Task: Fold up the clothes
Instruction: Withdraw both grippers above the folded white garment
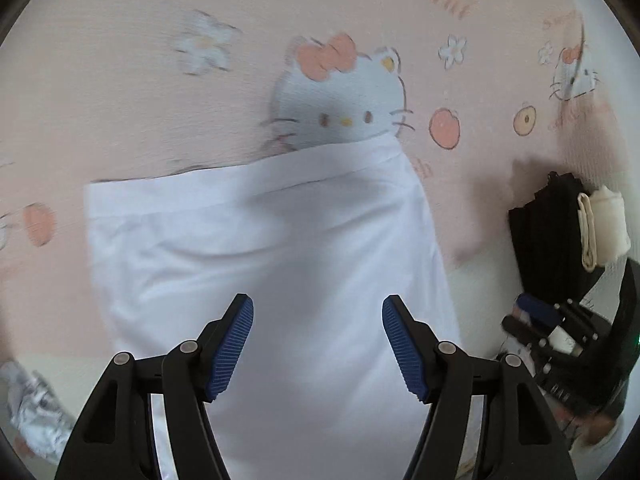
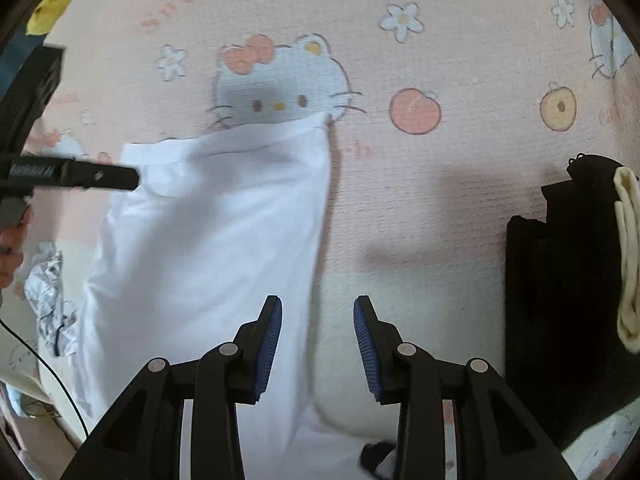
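A white garment (image 1: 260, 240) lies folded into a long panel on the pink cartoon-cat bed sheet (image 1: 120, 100). My left gripper (image 1: 317, 304) hovers over its middle, pointing steeply down, open, with nothing between the blue pads. In the right wrist view the same white garment (image 2: 224, 220) fills the left half. My right gripper (image 2: 318, 302) stands open above the garment's right edge and the cream surface beside it, also holding nothing. The left gripper's black finger (image 2: 80, 176) pokes in from the left over the garment's far end.
A stack of black folded clothes (image 2: 560, 260) with a cream folded piece (image 2: 628, 260) on it sits at the right. A grey-and-white patterned cloth (image 2: 48, 292) lies crumpled at the left. A yellow object (image 2: 56, 4) shows at the far left corner.
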Demonstrator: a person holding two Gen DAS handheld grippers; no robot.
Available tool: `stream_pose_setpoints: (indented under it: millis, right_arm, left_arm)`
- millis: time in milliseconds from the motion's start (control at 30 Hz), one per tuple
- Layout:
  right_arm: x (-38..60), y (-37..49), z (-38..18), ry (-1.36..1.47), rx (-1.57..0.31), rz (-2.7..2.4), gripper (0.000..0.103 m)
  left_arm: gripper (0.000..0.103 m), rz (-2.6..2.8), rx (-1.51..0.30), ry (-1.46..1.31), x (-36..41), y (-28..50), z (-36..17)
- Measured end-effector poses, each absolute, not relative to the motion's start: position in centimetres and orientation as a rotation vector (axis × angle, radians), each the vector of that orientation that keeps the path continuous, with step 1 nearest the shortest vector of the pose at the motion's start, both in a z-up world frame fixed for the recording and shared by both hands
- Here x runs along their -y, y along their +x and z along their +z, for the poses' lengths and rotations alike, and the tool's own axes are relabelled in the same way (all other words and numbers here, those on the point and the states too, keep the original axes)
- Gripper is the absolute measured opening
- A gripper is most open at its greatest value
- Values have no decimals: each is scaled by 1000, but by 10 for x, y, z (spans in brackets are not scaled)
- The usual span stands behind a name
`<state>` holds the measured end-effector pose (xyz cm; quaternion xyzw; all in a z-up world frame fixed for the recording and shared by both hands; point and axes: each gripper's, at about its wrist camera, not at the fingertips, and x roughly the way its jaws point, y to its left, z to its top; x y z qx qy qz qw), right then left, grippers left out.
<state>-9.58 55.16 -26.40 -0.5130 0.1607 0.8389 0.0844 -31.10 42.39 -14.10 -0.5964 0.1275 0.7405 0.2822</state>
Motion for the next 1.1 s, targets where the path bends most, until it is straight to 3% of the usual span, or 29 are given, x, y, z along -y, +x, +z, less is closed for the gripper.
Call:
stream_pose_setpoints:
  millis: [67, 200, 533, 700, 867, 1100]
  right_arm:
    - [-540, -88, -259, -1511, -487, 2515, 38]
    - [-520, -79, -259, -1484, -502, 2538, 51]
    - [-487, -30, -233, -1395, -558, 2488, 51]
    - [-480, 1, -222, -1372, -557, 2446, 51]
    - [-464, 17, -206, -1361, -436, 2458, 52]
    - [-473, -7, -216, -1401, -401, 2494, 52]
  left_arm:
    - [65, 2029, -337, -1581, -398, -300, -131]
    - [65, 2096, -327, -1572, -348, -279, -119]
    - [65, 2184, -407, -1520, -260, -241, -104]
    - [65, 2205, -308, -1563, -227, -230, -111]
    - [65, 2219, -247, -1598, -217, -233, -122]
    - [65, 2158, -172, -1677, -220, -262, -165]
